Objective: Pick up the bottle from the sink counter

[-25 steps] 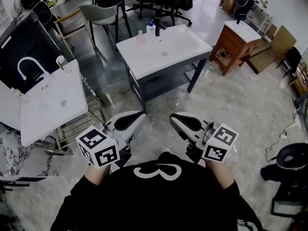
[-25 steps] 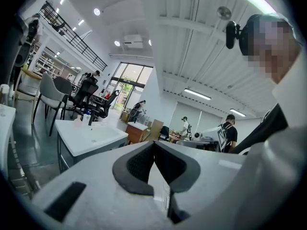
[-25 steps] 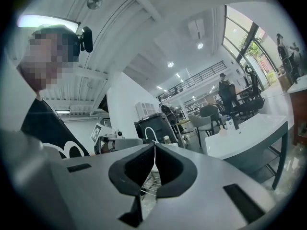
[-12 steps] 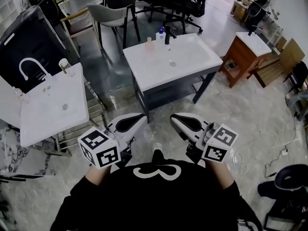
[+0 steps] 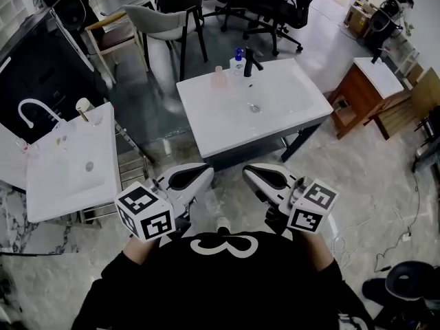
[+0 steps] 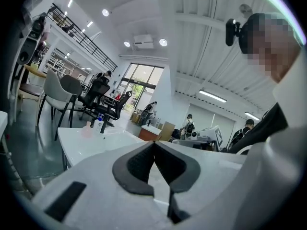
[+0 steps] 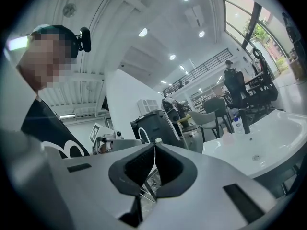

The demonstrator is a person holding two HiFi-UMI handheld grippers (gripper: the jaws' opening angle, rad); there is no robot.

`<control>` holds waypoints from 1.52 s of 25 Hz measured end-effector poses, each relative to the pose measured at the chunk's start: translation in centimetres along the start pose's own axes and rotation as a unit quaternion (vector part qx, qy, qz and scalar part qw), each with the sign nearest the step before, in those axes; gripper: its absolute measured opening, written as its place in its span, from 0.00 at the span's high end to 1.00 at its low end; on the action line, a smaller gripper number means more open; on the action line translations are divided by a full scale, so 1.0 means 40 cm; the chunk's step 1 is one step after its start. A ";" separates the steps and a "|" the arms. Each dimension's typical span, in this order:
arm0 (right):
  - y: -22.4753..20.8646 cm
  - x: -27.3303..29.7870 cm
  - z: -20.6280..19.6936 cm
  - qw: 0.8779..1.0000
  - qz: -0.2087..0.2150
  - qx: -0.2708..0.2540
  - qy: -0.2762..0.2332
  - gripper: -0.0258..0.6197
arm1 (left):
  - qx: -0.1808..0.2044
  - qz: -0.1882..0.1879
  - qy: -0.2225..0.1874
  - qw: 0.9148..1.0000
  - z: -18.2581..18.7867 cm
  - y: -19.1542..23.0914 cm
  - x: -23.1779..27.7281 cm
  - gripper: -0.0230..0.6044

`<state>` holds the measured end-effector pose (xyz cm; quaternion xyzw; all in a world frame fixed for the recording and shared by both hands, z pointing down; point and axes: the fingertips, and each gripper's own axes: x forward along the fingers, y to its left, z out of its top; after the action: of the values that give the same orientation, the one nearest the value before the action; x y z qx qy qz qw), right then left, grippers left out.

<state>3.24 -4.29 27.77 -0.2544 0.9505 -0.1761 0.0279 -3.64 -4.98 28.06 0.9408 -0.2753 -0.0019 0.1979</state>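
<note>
A white sink counter point(image 5: 289, 112) stands ahead of me on a dark frame. At its far edge are a small pink bottle point(image 5: 218, 78), a white bottle with a blue cap point(image 5: 238, 59) and a black tap point(image 5: 251, 62). My left gripper point(image 5: 205, 170) and right gripper point(image 5: 247, 170) hang close to my body, well short of the counter, both shut and empty. The left gripper view shows its jaws point(image 6: 153, 143) closed, with the pink bottle point(image 6: 87, 130) far off. The right gripper view shows closed jaws point(image 7: 154, 146) and the blue-capped bottle point(image 7: 237, 124) in the distance.
A second white sink point(image 5: 65, 167) with a curved white tap point(image 5: 31, 108) sits on a metal rack at my left. Chairs point(image 5: 155, 19) stand behind the counter. A wooden cabinet point(image 5: 368, 88) is at the right, and cables point(image 5: 405, 225) lie on the floor.
The sink counter has come nearer and lower in the head view as I walked toward it. Both grippers have stayed shut in front of my body.
</note>
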 end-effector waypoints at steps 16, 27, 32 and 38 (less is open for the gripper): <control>-0.296 0.112 0.076 1.000 0.011 0.012 0.007 0.94 | -0.008 0.022 0.008 1.000 0.072 0.231 0.207 0.94; -0.333 0.125 0.105 1.000 0.006 0.008 -0.015 0.94 | 0.015 0.016 0.015 1.000 0.116 0.255 0.225 0.94; -0.378 0.161 0.130 1.000 -0.008 0.008 -0.021 0.94 | 0.016 0.005 0.026 1.000 0.147 0.310 0.251 0.94; -0.460 0.224 0.160 0.999 -0.032 0.010 -0.030 0.94 | 0.005 0.000 0.043 0.999 0.168 0.421 0.295 0.94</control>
<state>5.09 -25.65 28.54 -0.2899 0.9388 -0.1785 0.0534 -3.10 -26.57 29.43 0.9409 -0.2664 0.0399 0.2052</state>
